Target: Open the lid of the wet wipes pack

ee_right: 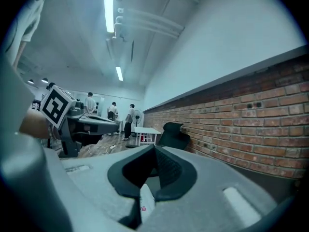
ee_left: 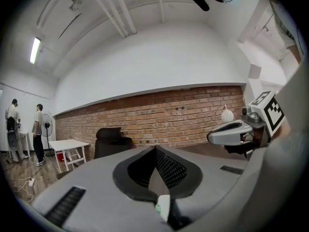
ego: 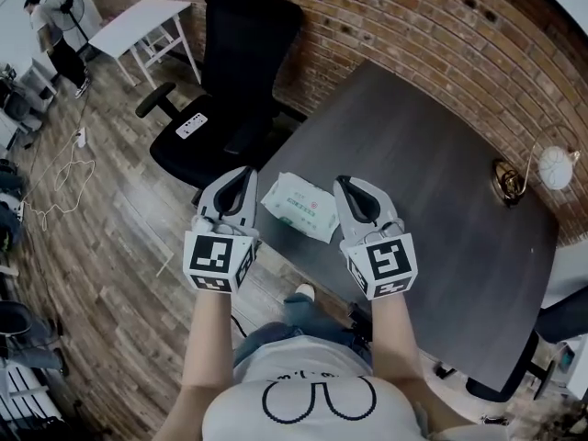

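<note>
Both tongs are closed, and neither holds anything. On the left tongs (ee_left: 155, 149) the two black pads meet with nothing between them, and on the right tongs (ee_right: 154, 146) it is the same. In the head view the left tongs (ego: 246, 171) hang just left of the wet wipes pack (ego: 299, 206) and the right tongs (ego: 344, 182) just right of it. Neither touches the pack.

The pack lies flat on the dark counter (ego: 441, 246), close to the corner nearest the person. A black office chair (ego: 225, 90) stands beyond the pack, on the wooden floor (ego: 110, 246).

I judge that the step in hand is the approach, because the lid is not yet lifted. The next move probably calls for bringing the tongs lower. Then one pair can open and take the edge of the lid while the other steadies the pack. I cannot make out from here which way the lid opens.

The pack is a soft, pillow-like rectangle of white film with green print, so it may slide or crumple under pressure. The counter looks smooth and matte. The tongs have grey, rounded shells, and their pads are black and ribbed.
</note>
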